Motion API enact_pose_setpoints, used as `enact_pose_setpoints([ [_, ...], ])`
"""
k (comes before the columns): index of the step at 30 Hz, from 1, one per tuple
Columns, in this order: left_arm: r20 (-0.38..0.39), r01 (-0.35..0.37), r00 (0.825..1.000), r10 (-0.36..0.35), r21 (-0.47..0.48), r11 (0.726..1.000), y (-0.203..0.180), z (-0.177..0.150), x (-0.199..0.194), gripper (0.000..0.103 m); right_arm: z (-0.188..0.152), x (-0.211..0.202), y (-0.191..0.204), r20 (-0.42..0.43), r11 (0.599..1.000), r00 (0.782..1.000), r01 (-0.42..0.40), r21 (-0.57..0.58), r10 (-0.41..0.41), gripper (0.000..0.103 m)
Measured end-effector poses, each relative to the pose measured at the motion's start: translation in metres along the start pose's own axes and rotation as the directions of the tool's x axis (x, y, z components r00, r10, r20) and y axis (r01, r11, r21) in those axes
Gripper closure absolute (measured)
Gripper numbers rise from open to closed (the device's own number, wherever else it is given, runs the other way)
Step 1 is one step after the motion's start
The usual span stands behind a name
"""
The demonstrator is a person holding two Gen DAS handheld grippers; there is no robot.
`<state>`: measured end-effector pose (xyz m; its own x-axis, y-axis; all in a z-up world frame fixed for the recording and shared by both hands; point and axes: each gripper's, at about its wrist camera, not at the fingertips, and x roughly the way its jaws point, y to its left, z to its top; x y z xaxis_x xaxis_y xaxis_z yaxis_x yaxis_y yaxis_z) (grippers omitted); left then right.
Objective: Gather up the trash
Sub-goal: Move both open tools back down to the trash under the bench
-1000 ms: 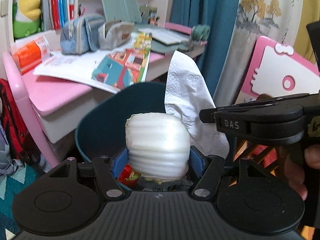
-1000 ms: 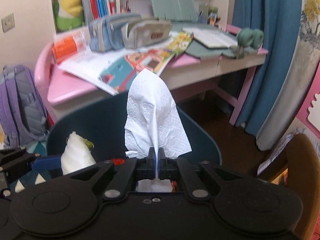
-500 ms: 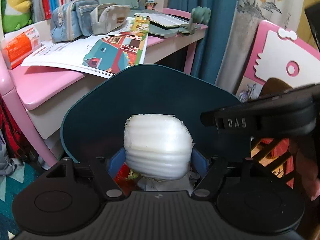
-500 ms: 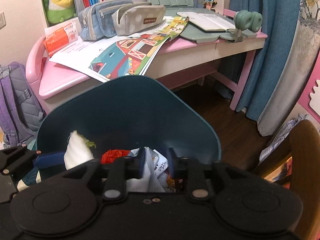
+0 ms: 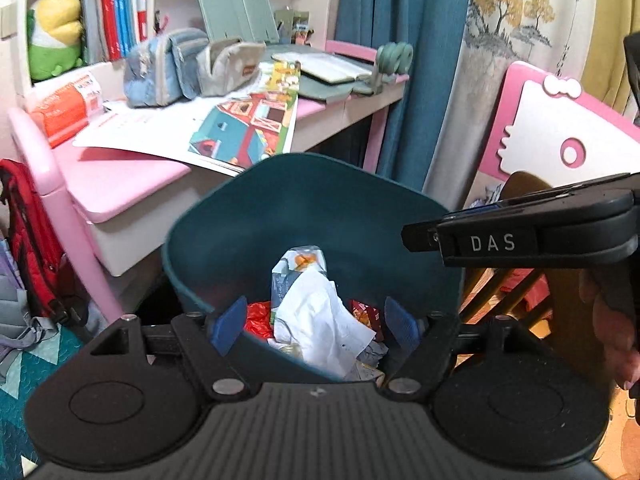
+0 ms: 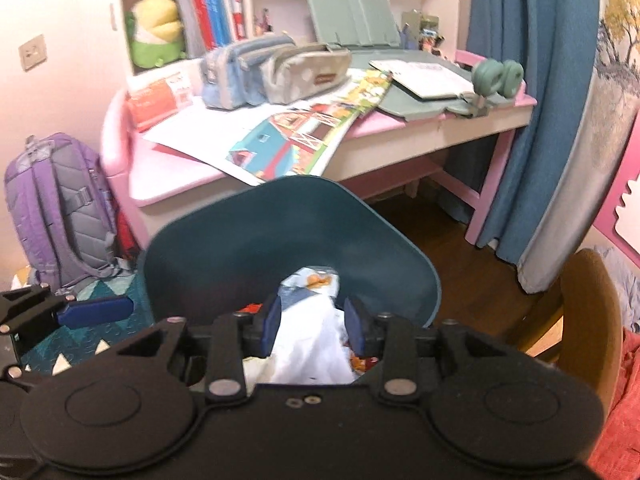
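Observation:
A dark teal bin [image 5: 304, 200] stands right below both grippers, with its far wall raised. Inside lie a white tissue [image 5: 320, 320], a printed packet [image 5: 298, 268] and a red wrapper [image 5: 260, 316]. My left gripper [image 5: 315, 326] hangs over the bin's near rim; its jaws are opening and hold nothing. My right gripper [image 6: 314, 325] is also over the bin [image 6: 280, 232], jaws opening, with the tissue [image 6: 316, 340] lying loose beneath them. The right gripper's side [image 5: 520, 236] shows in the left wrist view. The left gripper's blue finger [image 6: 92, 308] shows in the right wrist view.
Behind the bin is a pink desk [image 6: 172, 176] with a picture book [image 6: 296, 140] and pencil cases [image 6: 272, 68]. A purple backpack [image 6: 60, 204] leans at its left. A blue curtain [image 6: 520, 100], a pink chair back [image 5: 560, 132] and a wooden chair [image 6: 588, 320] stand to the right.
The left gripper let go of the white ribbed foam piece. The right gripper let go of the tissue, which now lies in the bin. Both grippers opened.

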<state>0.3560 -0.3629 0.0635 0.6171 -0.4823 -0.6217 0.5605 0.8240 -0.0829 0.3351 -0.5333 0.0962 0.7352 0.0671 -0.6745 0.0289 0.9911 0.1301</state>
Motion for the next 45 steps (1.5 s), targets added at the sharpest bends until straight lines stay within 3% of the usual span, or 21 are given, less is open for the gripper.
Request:
enact_pose_setpoints([
  [13, 0.100, -0.042, 0.994, 0.046, -0.040, 0.998, 0.037, -0.033, -0.108, 0.027, -0.026, -0.064, 0.090, 0.056, 0.980, 0.988, -0.135, -0.143, 0.144, 0.069],
  [24, 0.139, -0.142, 0.977, 0.162, -0.147, 0.979, 0.112, -0.099, -0.197, 0.026, -0.072, -0.076, 0.203, 0.026, 0.911, 0.943, -0.314, -0.266, 0.333, 0.065],
  [31, 0.133, -0.222, 0.957, 0.259, -0.243, 0.944, 0.176, -0.163, -0.234, 0.021, -0.112, -0.042, 0.279, -0.063, 0.843, 0.900, -0.427, -0.326, 0.431, 0.057],
  [38, 0.086, -0.325, 0.927, 0.366, -0.304, 0.896, 0.240, -0.233, -0.243, 0.020, -0.153, 0.015, 0.339, -0.179, 0.791, 0.848, -0.530, -0.307, 0.499, 0.054],
  [45, 0.030, -0.382, 0.901, 0.434, -0.422, 0.822, 0.298, -0.304, -0.232, 0.006, -0.194, 0.073, 0.383, -0.228, 0.761, 0.832, -0.555, -0.336, 0.506, 0.047],
])
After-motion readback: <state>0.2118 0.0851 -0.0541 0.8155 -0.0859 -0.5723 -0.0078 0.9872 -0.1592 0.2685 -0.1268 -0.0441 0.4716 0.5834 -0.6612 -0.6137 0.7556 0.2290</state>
